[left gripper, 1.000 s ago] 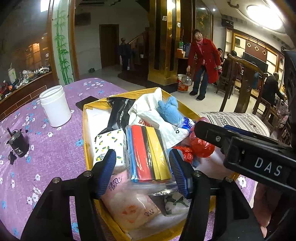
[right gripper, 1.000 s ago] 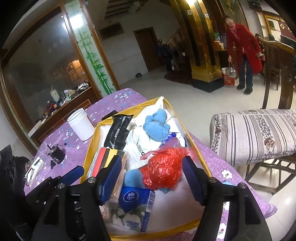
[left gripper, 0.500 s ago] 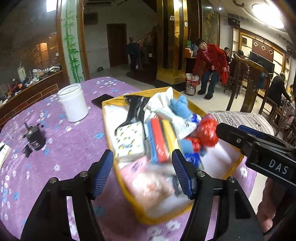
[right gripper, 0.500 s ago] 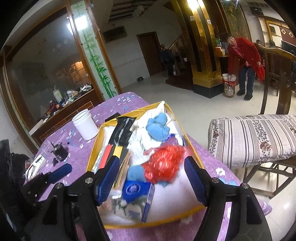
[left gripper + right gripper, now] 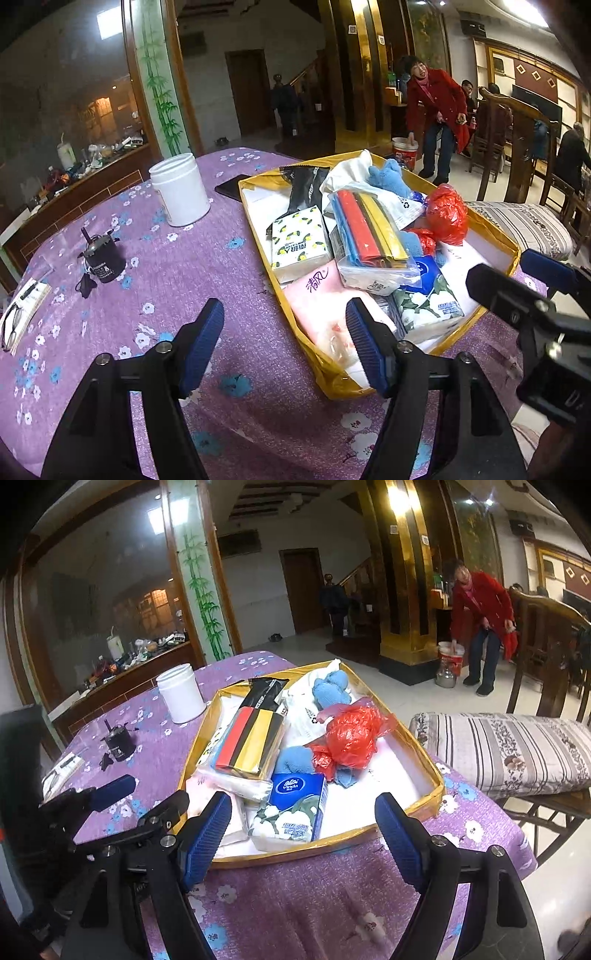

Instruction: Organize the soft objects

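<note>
A yellow-rimmed tray [image 5: 491,236] on the purple table holds soft goods: a lemon-print tissue pack [image 5: 299,243], a bagged pack of coloured strips [image 5: 369,229], a pink tissue pack [image 5: 321,299], a blue Vinda pack [image 5: 295,805], a red plastic bag [image 5: 351,734], a blue cloth [image 5: 330,688] and a black pouch [image 5: 262,694]. My left gripper [image 5: 284,347] hovers over the tablecloth at the tray's near left corner, jaws opening, nothing between them. My right gripper [image 5: 303,838] sits before the tray's front rim [image 5: 424,749], jaws opening wide, gripping nothing.
A white jar [image 5: 181,190], a dark phone [image 5: 231,188] and a small black device [image 5: 101,256] stand left of the tray. Glasses [image 5: 14,321] lie at the far left edge. A striped chair cushion [image 5: 509,749] is at the right. A person in a red coat [image 5: 439,107] bends beyond.
Both grippers have drawn back from over the tray's contents toward the near table edge. The left one has also shifted left onto the tablecloth. Both sets of jaws stand wider.
</note>
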Available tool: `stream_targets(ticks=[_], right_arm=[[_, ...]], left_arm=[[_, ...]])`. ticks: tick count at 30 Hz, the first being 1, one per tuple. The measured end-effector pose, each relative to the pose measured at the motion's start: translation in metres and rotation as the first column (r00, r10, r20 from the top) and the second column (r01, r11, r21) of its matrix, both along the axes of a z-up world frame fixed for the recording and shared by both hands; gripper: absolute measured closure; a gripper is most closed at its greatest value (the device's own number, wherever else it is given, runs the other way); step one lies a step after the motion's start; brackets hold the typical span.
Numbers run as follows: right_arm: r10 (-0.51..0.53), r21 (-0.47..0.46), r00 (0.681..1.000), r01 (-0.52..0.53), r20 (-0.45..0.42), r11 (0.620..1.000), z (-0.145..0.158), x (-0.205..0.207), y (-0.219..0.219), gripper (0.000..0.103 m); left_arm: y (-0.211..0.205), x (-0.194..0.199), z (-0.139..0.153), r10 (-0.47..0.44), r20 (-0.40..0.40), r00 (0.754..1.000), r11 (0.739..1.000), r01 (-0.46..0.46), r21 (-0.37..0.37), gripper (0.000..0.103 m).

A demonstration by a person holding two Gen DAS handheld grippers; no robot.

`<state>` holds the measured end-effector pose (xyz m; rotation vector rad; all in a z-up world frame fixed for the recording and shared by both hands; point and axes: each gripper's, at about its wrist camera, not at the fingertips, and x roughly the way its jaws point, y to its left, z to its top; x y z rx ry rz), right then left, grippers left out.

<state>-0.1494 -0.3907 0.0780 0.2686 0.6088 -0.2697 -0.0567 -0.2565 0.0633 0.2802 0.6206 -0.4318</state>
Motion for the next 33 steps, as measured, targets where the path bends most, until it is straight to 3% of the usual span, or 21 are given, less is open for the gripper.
stream_targets(ticks=[33], right_arm=[[0.002,0.017,1.000,-0.001,-0.021,1.000,-0.0067,0.0056,-0.0031,0.021]], left_arm=[[0.0034,0.0053,-0.0027,0.009,-0.024,1.000,1.000,-0.009,-0.001,0.033]])
